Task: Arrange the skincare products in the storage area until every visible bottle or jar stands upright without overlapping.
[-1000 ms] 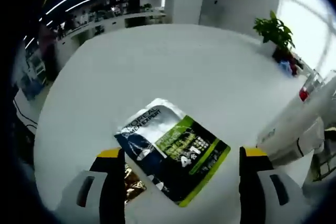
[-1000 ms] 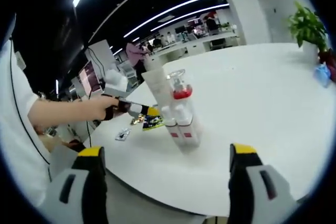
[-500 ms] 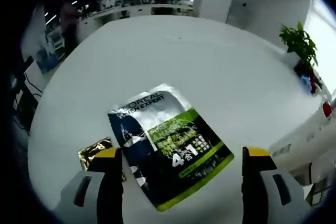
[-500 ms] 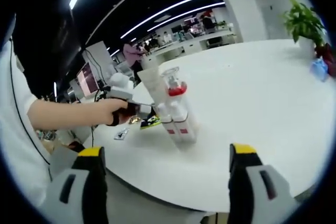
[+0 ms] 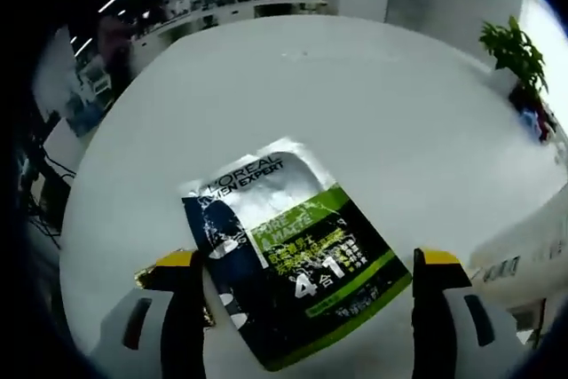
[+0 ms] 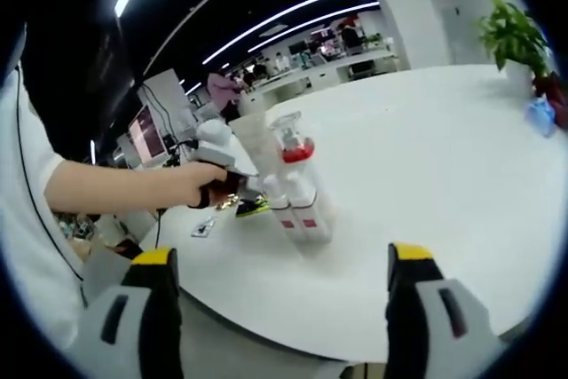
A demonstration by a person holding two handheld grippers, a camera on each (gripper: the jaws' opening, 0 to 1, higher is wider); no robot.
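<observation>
Bottles [image 6: 297,193] of clear plastic beside glossy foil sachet [image 5: 293,250].

Sachet [image 5: 293,286] flat on table [image 5: 355,104]

your left tongs [image 5: 302,308] hang wide open over the white table [image 5: 355,104], jaws on either side of a flat l'oréal sachet [image 5: 293,250] in silver, navy and green. a gold foil packet [image 5: 151,277] peeks out beside the left jaw. a potted plant [image 5: 515,55] stands at the table's far edge.
</observation>
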